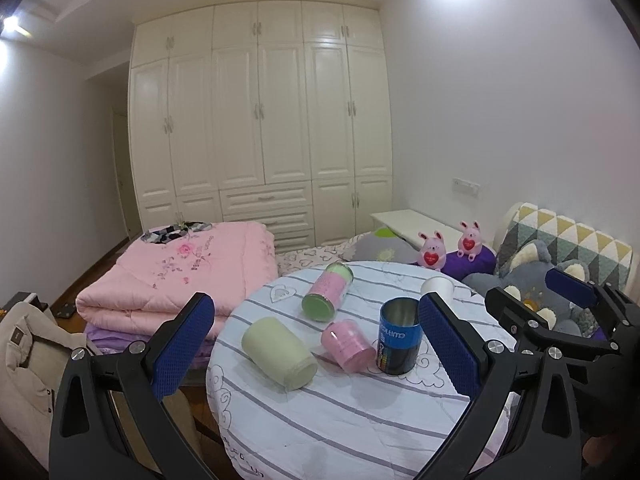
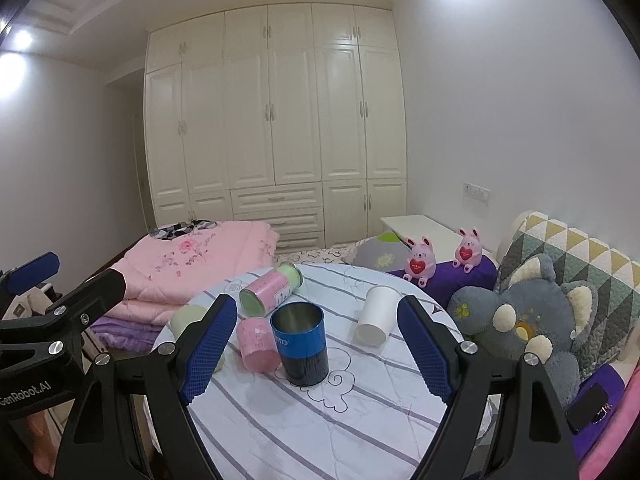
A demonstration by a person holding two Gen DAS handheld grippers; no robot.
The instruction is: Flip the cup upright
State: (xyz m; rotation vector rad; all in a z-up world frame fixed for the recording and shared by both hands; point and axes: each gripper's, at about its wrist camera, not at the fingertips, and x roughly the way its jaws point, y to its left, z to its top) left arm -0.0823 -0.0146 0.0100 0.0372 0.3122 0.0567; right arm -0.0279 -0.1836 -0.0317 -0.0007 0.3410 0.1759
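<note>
A round table (image 1: 360, 412) with a striped cloth holds several cups. A blue metal cup (image 1: 398, 336) (image 2: 300, 346) stands upright. On their sides lie a pale green cup (image 1: 280, 354) (image 2: 188, 318), a small pink cup (image 1: 347, 345) (image 2: 257, 344), a pink and green can (image 1: 328, 292) (image 2: 271, 288) and a white paper cup (image 1: 437, 289) (image 2: 378, 315). My left gripper (image 1: 316, 350) is open and empty above the near table edge. My right gripper (image 2: 316, 350) is open and empty, facing the blue cup, and shows in the left wrist view (image 1: 536, 304).
A folded pink quilt (image 1: 180, 276) lies on the bed at left. A grey plush toy (image 2: 532, 320), two pink bunny toys (image 2: 420, 260) and a purple cushion (image 2: 452, 276) sit right of the table. A white wardrobe (image 1: 260, 120) fills the back wall.
</note>
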